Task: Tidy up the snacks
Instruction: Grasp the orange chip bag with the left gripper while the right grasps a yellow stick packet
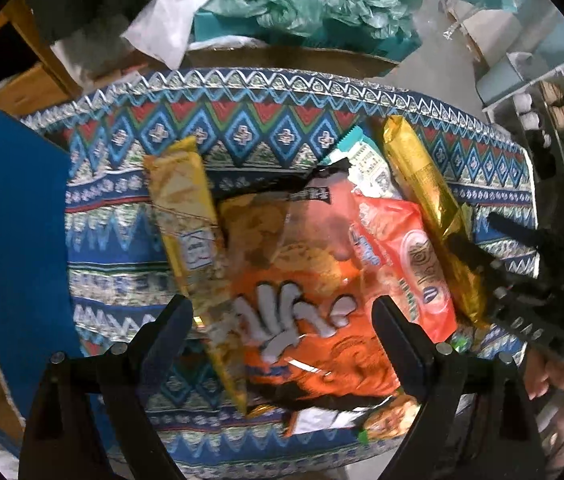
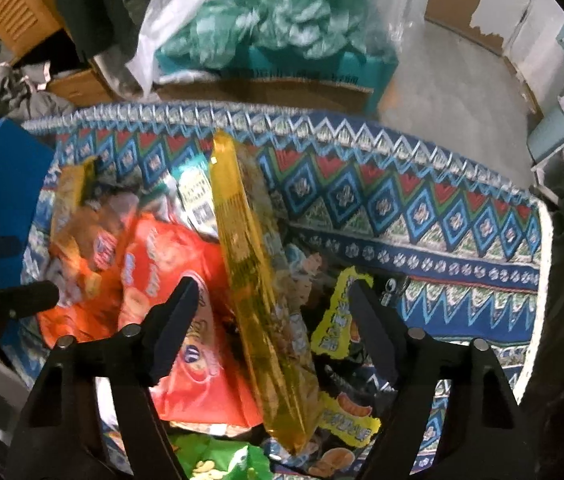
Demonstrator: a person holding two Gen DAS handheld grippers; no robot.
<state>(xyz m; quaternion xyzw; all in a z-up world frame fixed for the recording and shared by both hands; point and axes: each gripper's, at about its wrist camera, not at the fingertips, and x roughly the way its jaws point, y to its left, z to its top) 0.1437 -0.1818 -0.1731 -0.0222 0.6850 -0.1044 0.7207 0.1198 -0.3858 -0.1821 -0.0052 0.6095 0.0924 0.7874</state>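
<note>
A pile of snack packs lies on a patterned blue cloth (image 1: 122,240). In the left wrist view my left gripper (image 1: 282,312) hangs open over an orange bag (image 1: 314,344) with white lettering, its fingers either side of the bag and apart from it. A yellow long pack (image 1: 182,200), a red pack (image 1: 402,264) and a gold long pack (image 1: 422,200) lie around the orange bag. In the right wrist view my right gripper (image 2: 273,292) is open astride the gold long pack (image 2: 254,260), with gaps to both pads. The red pack (image 2: 186,280) lies left of the gold one and a black-and-yellow pack (image 2: 342,320) right of it.
A blue box (image 1: 22,220) stands at the cloth's left edge. Teal and white plastic bags (image 1: 314,4) are piled on cartons behind the cloth. A green pack (image 2: 222,460) lies near the front. The patterned cloth (image 2: 442,220) is bare on its right side. A hand (image 1: 542,380) shows at the right.
</note>
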